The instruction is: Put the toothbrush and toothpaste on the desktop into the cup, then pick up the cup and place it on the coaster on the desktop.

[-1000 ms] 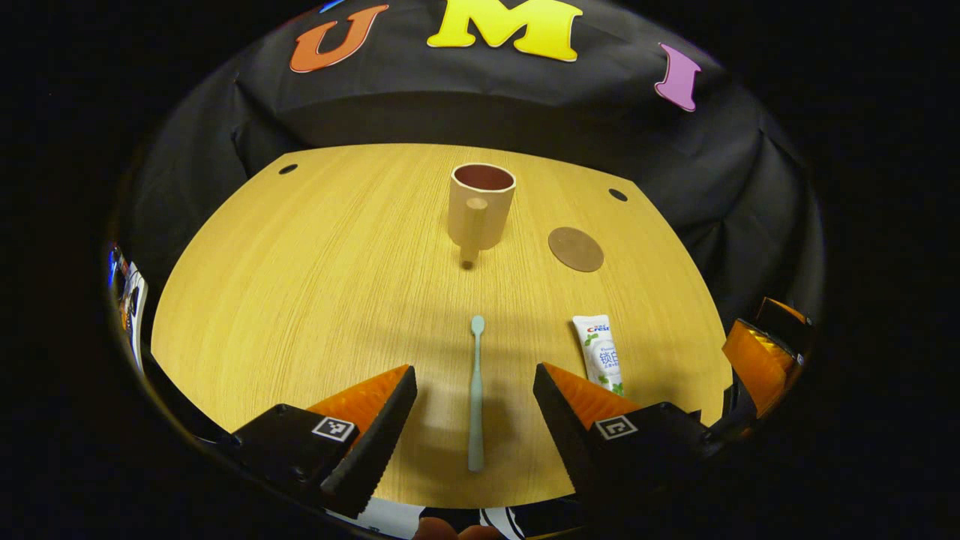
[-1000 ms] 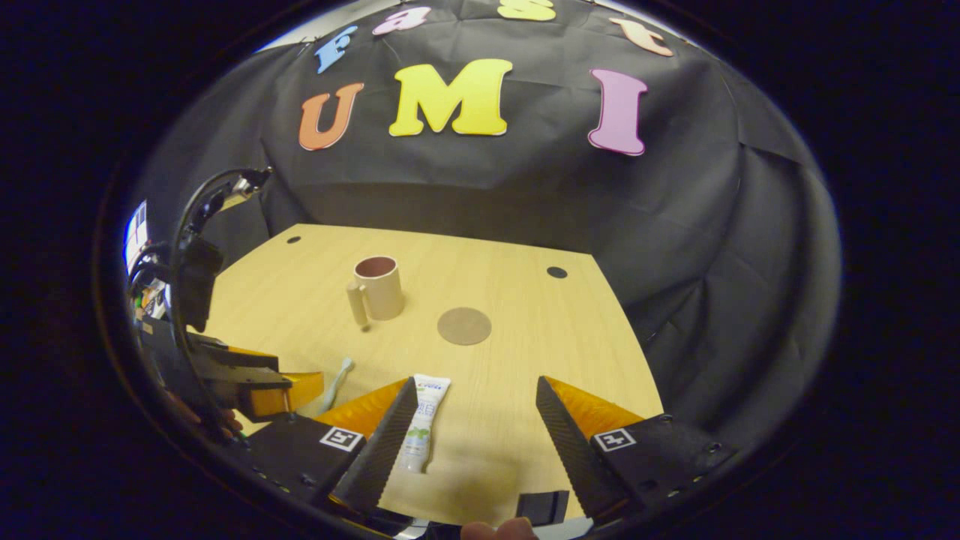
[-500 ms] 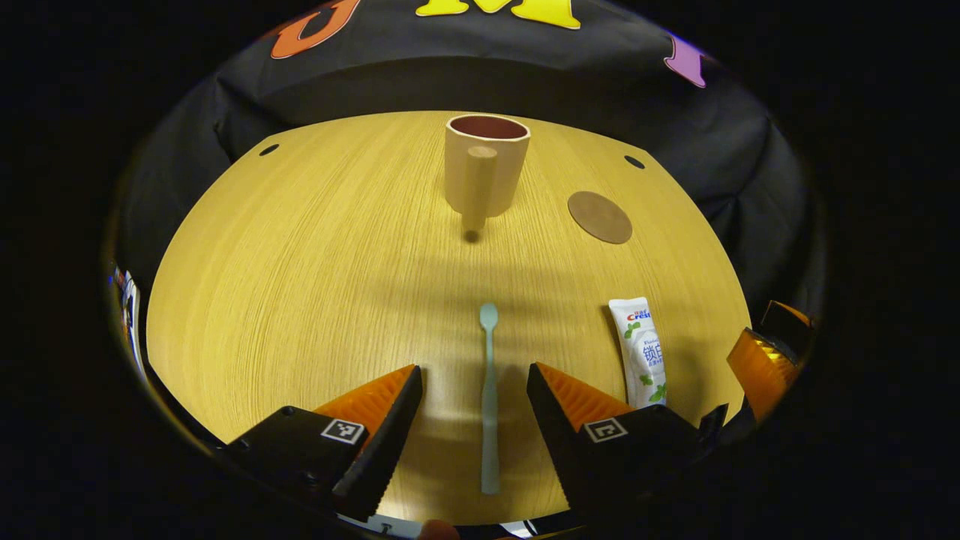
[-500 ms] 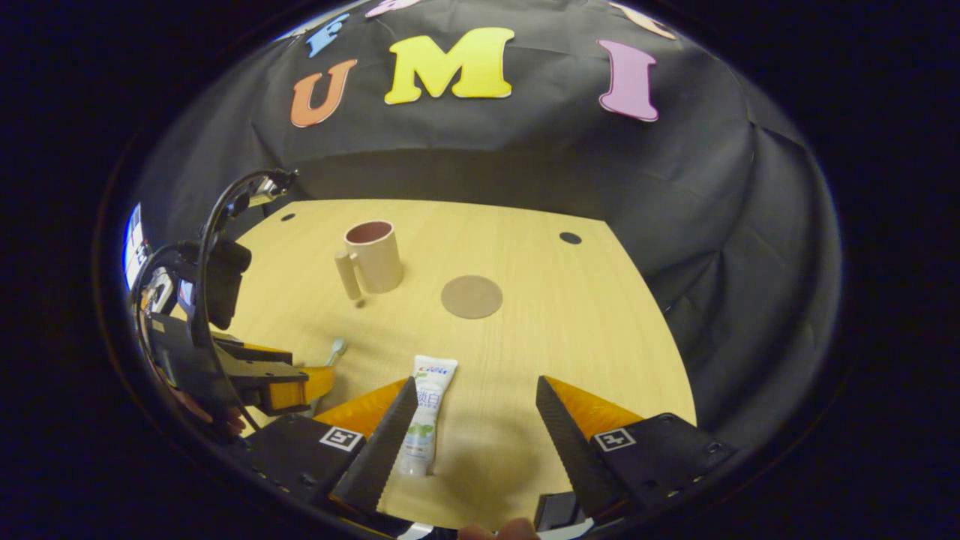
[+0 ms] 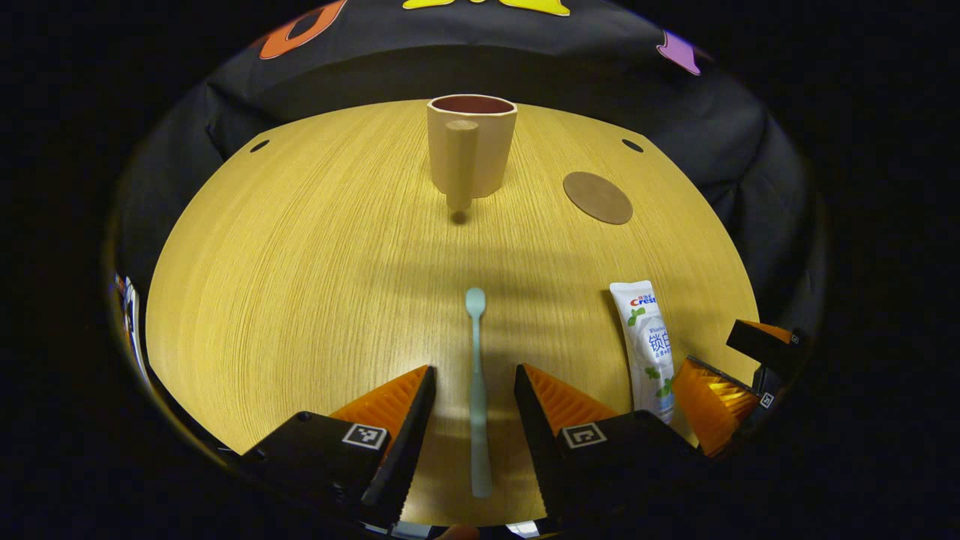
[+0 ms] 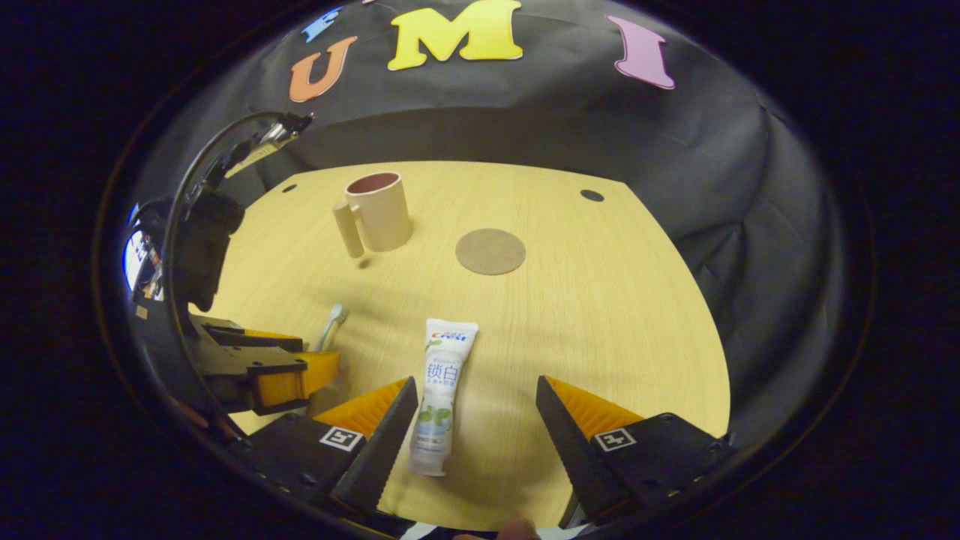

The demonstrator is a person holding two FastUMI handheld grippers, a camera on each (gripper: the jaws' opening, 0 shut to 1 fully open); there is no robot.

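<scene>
"crest" brand name with chinese characters "锁白" on the toothpaste tube [image 6: 440,394]

Wooden desktop [image 5: 300,285] — bearing cup [image 5: 472,154], coaster [image 5: 598,198], toothbrush [image 5: 477,375], toothpaste [image 5: 649,346].

Beige cup [image 5: 471,154], mint toothbrush [image 5: 475,375], white toothpaste [image 6: 441,390], brown coaster [image 6: 490,251]

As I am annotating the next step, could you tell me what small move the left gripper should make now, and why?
Probably lower a little further and close. The left gripper is open, its fingers either side of the toothbrush, which lies flat on the table and is not yet gripped. The cup stands empty beyond.
</scene>
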